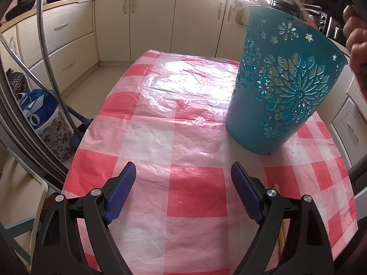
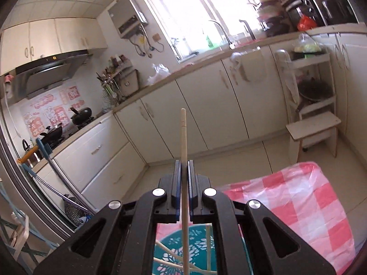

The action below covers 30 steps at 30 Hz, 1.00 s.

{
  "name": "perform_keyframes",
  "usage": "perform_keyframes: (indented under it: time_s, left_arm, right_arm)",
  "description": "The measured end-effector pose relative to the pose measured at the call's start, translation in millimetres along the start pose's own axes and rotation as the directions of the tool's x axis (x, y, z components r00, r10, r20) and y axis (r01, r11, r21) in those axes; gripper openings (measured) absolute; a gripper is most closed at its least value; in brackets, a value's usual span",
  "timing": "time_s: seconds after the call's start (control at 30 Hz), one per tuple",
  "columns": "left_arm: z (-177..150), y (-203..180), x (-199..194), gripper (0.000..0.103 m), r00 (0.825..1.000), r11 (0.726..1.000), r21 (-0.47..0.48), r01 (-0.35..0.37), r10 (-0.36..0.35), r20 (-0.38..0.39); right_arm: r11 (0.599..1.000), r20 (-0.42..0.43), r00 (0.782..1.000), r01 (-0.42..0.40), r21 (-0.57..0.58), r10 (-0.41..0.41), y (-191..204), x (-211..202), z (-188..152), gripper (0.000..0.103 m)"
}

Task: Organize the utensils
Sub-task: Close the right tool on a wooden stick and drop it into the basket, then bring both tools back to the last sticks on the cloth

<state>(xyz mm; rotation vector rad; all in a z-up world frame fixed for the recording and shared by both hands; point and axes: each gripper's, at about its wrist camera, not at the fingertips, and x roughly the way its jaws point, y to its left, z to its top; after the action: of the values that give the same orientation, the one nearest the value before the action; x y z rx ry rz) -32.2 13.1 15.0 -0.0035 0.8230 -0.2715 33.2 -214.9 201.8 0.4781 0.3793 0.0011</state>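
A teal cut-out utensil holder (image 1: 284, 84) stands on the red-and-white checked table (image 1: 174, 119), ahead and to the right of my left gripper (image 1: 183, 178), which is open and empty low over the cloth. A wooden chopstick (image 1: 281, 229) lies on the cloth under its right finger. My right gripper (image 2: 182, 167) is shut on a wooden chopstick (image 2: 183, 133), held upright directly above the holder (image 2: 169, 249). The stick's lower end reaches into the holder, where several other chopsticks lean. A hand (image 1: 355, 45) shows above the holder in the left wrist view.
Cream kitchen cabinets (image 1: 151, 23) run behind the table. A blue bag on a patterned bin (image 1: 43, 116) and mop poles (image 1: 45, 52) stand left of the table. A white step shelf (image 2: 314, 123) stands by the counter. The table edge (image 2: 321, 183) drops off to the floor.
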Motion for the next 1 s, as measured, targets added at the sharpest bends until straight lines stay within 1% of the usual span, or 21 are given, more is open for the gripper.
perform_keyframes:
  time_s: [0.07, 0.13, 0.2, 0.33, 0.4, 0.43, 0.47, 0.53, 0.6, 0.63, 0.67, 0.7, 0.73, 0.8, 0.83, 0.9, 0.93, 0.97, 1.0]
  left_arm:
    - [-0.2, -0.8, -1.1, 0.081, 1.0, 1.0, 0.004, 0.002, -0.002, 0.005]
    - [-0.2, -1.6, -1.7, 0.081, 1.0, 1.0, 0.007, 0.001, -0.001, 0.008]
    - [-0.7, -1.6, -2.6, 0.081, 1.0, 1.0, 0.007, 0.0, 0.0, 0.009]
    - [-0.4, -0.2, -2.3, 0.081, 1.0, 1.0, -0.001, -0.001, 0.001, 0.006]
    - [0.0, 0.7, -1.3, 0.081, 1.0, 1.0, -0.004, 0.0, 0.0, 0.003]
    - [0.2, 1.0, -0.7, 0.081, 1.0, 1.0, -0.006, 0.0, 0.0, 0.002]
    - [0.3, 1.3, -0.3, 0.081, 1.0, 1.0, -0.007, 0.0, 0.0, 0.0]
    - [0.5, 2.4, 0.7, 0.081, 1.0, 1.0, -0.013, 0.003, -0.003, -0.004]
    - [0.6, 4.2, 1.3, 0.081, 1.0, 1.0, -0.02, 0.006, -0.006, -0.007]
    - [0.7, 5.0, 1.8, 0.081, 1.0, 1.0, -0.024, 0.008, -0.008, -0.008]
    - [0.5, 5.7, 2.0, 0.081, 1.0, 1.0, -0.027, 0.008, -0.008, -0.009]
    - [0.5, 6.1, 2.1, 0.082, 1.0, 1.0, -0.029, 0.008, -0.008, -0.009]
    - [0.4, 6.4, 2.2, 0.082, 1.0, 1.0, -0.031, 0.007, -0.007, -0.009]
    - [0.3, 6.6, 1.8, 0.082, 1.0, 0.999, -0.032, 0.005, -0.005, -0.007]
    - [0.4, 6.6, 1.6, 0.082, 1.0, 0.999, -0.033, 0.005, -0.005, -0.005]
    - [0.4, 6.4, 1.5, 0.082, 1.0, 0.999, -0.033, 0.005, -0.005, -0.003]
    - [0.4, 6.3, 1.6, 0.083, 1.0, 0.999, -0.032, 0.006, -0.006, -0.003]
    - [0.5, 6.2, 1.8, 0.083, 1.0, 0.999, -0.031, 0.006, -0.006, -0.004]
    - [0.5, 5.9, 2.0, 0.083, 1.0, 0.999, -0.032, 0.007, -0.007, -0.005]
  right_arm:
    - [1.0, -0.025, 1.0, 0.001, -0.004, -0.001, -3.4, 3.8, -6.6, 0.006]
    - [1.0, -0.014, 1.0, -0.003, -0.022, 0.002, -2.8, -2.5, -7.0, 0.006]
    - [0.998, -0.04, 0.999, -0.002, -0.066, -0.001, 2.5, -3.9, -11.2, 0.006]
    - [0.996, -0.075, 0.997, -0.007, -0.092, 0.0, 3.7, -9.6, -20.2, 0.007]
    - [0.996, -0.083, 0.997, -0.009, -0.083, 0.002, 1.1, -15.6, -22.7, 0.013]
    - [0.997, -0.085, 0.996, -0.01, -0.081, 0.003, 0.9, -19.5, -22.5, 0.02]
    - [0.997, -0.081, 0.997, -0.011, -0.082, 0.005, 1.0, -26.4, -22.4, 0.024]
    - [0.995, -0.064, 0.998, -0.018, -0.095, 0.012, 3.3, -44.0, -20.5, 0.025]
    - [0.993, -0.028, 0.999, -0.032, -0.111, 0.029, 7.9, -73.6, -19.0, 0.031]
    - [0.992, -0.007, 0.999, -0.034, -0.123, 0.033, 10.2, -89.5, -19.6, 0.036]
    - [0.99, 0.019, 0.999, -0.032, -0.139, 0.035, 12.3, -109.3, -23.3, 0.042]
    - [0.988, 0.034, 0.999, -0.027, -0.152, 0.033, 13.0, -126.3, -30.1, 0.045]
    - [0.986, 0.034, 0.999, -0.02, -0.166, 0.026, 12.9, -141.6, -41.3, 0.049]
    - [0.979, -0.014, 1.0, 0.001, -0.203, -0.004, 12.2, -158.7, -70.3, 0.05]
    - [0.973, -0.072, 0.997, 0.016, -0.232, -0.033, 9.4, -162.3, -94.2, 0.05]
    - [0.966, -0.187, 0.98, 0.017, -0.257, -0.067, 1.3, -159.2, -134.3, 0.05]
    - [0.964, -0.243, 0.966, 0.023, -0.265, -0.089, -3.8, -154.6, -154.3, 0.041]
    - [0.963, -0.306, 0.945, 0.029, -0.269, -0.114, -9.0, -147.0, -174.8, 0.03]
    - [0.964, -0.352, 0.928, 0.028, -0.264, -0.124, -12.6, -140.3, -189.4, 0.029]
